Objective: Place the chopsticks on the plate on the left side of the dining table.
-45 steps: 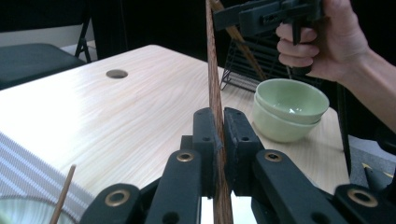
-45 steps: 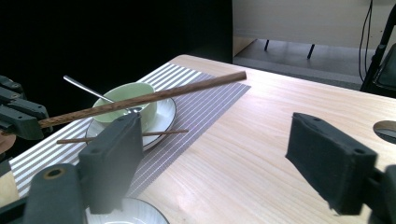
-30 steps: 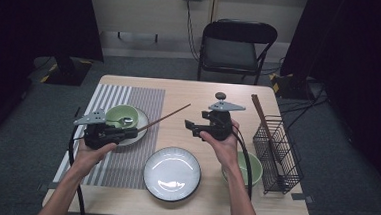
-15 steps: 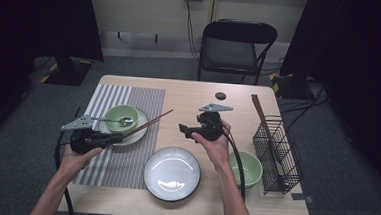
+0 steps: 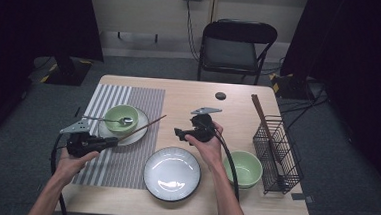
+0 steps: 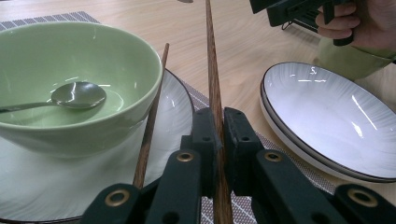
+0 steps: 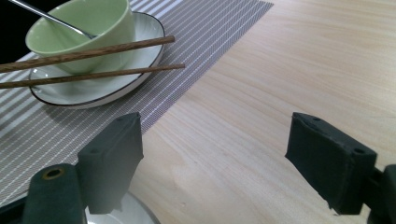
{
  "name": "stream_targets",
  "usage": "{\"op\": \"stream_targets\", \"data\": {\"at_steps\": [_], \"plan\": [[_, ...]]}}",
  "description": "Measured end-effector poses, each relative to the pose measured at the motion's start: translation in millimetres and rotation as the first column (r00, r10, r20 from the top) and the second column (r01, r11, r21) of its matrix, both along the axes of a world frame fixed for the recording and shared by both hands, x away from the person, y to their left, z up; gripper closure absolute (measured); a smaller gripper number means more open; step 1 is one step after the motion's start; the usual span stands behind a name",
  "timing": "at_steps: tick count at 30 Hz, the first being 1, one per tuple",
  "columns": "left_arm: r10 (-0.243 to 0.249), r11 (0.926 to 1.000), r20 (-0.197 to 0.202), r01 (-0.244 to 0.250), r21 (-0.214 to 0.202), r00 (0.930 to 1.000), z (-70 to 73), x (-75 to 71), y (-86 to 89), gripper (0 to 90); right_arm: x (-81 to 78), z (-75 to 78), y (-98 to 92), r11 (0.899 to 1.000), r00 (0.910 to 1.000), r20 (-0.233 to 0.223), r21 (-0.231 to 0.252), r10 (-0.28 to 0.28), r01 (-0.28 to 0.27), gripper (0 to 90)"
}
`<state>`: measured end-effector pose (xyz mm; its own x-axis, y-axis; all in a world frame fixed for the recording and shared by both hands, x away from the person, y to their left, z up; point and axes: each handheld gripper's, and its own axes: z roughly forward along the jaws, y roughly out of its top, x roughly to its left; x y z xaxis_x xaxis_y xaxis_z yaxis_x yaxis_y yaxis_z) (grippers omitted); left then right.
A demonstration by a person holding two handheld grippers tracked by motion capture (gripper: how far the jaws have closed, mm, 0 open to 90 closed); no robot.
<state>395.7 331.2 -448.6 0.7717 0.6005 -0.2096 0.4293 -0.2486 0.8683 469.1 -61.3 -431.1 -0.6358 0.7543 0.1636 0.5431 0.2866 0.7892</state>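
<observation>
My left gripper [image 5: 114,141] [image 6: 215,116] is shut on a brown chopstick [image 6: 214,79] [image 5: 144,127], which points out over the small white plate [image 6: 177,107]. A second chopstick [image 6: 152,116] [image 7: 93,74] lies on that plate's rim beside the green bowl [image 5: 121,117] [image 6: 70,88]. A metal spoon [image 6: 77,95] rests inside the bowl. My right gripper [image 5: 179,134] [image 7: 215,140] hovers low over bare wood just beyond the dark-rimmed white plate [image 5: 172,172]. Its jaws have just been opening and stand wide with nothing between them.
A striped placemat [image 5: 125,158] lies under the bowl. A second green bowl [image 5: 243,168] sits at the right, next to a black wire basket [image 5: 276,153] with a chopstick in it. A small black disc [image 5: 221,95] lies at the far side; a chair [image 5: 232,45] stands beyond.
My left gripper has drawn back to the left and nearer the front edge with the chopstick. The right gripper has come down and leftward toward the white plate.
</observation>
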Motion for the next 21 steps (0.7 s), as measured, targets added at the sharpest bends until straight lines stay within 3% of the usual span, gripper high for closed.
{"op": "stream_targets", "data": {"at_steps": [8,10,21], "plan": [[0.012,0.9996,-0.021,-0.011,0.025,0.9997,-8.0,3.7,3.3,84.2,9.5,-17.6,3.0,0.999,0.9985,-0.042,-0.029,-0.034,0.033,18.3],[0.01,0.9995,-0.022,-0.01,0.029,0.9997,-9.4,4.8,3.9,84.1,12.0,-22.6,4.1,0.998,0.9985,-0.035,-0.058,-0.042,0.04,18.4],[0.009,0.9972,-0.032,-0.007,0.075,0.9995,-15.2,7.0,-0.2,84.1,22.5,-44.5,6.3,0.989,0.9946,-0.036,-0.115,-0.097,0.092,19.7]]}}
